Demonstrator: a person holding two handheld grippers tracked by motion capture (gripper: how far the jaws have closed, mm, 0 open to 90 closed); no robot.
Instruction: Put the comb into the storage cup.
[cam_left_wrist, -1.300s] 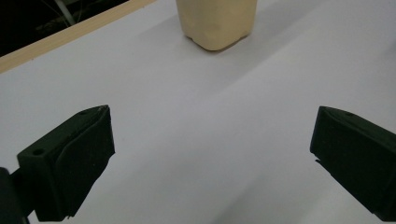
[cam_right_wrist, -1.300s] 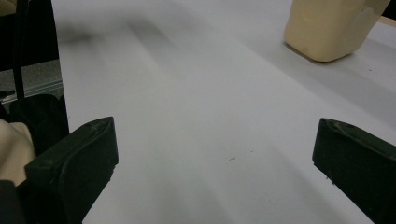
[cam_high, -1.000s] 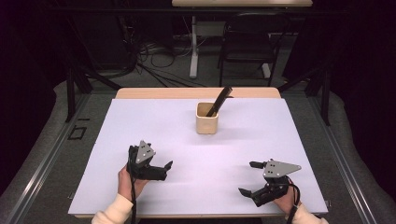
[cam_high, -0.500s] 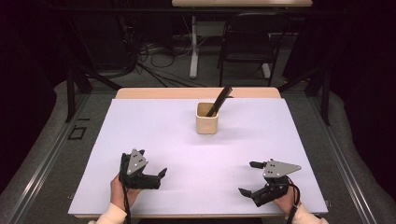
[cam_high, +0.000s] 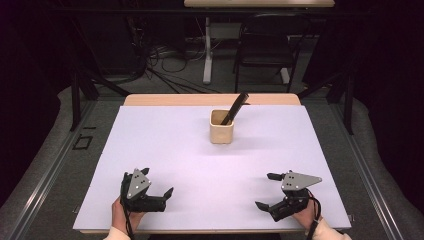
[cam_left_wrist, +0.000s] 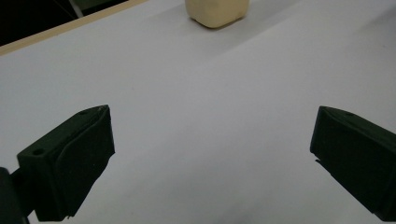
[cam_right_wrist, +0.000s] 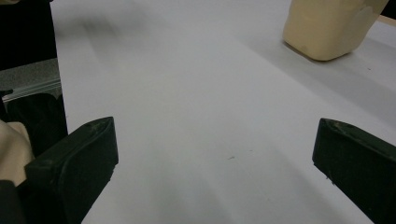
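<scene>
Near the front edge of the counter (cam_high: 165, 145), the left gripper (cam_high: 156, 191) sits lower and closer to the person than a second ago: pulled back, jaws wide, holding nothing. Right gripper (cam_high: 267, 191) hasn't moved, also wide and empty. Reads as both retreating to rest, so the work looks done or not begun. Cup (cam_high: 221, 126) stands mid-counter toward the far side, well apart from both, with a dark stick (cam_high: 235, 107) leaning in it. Nothing lies between grippers and cup; path is open.
</scene>
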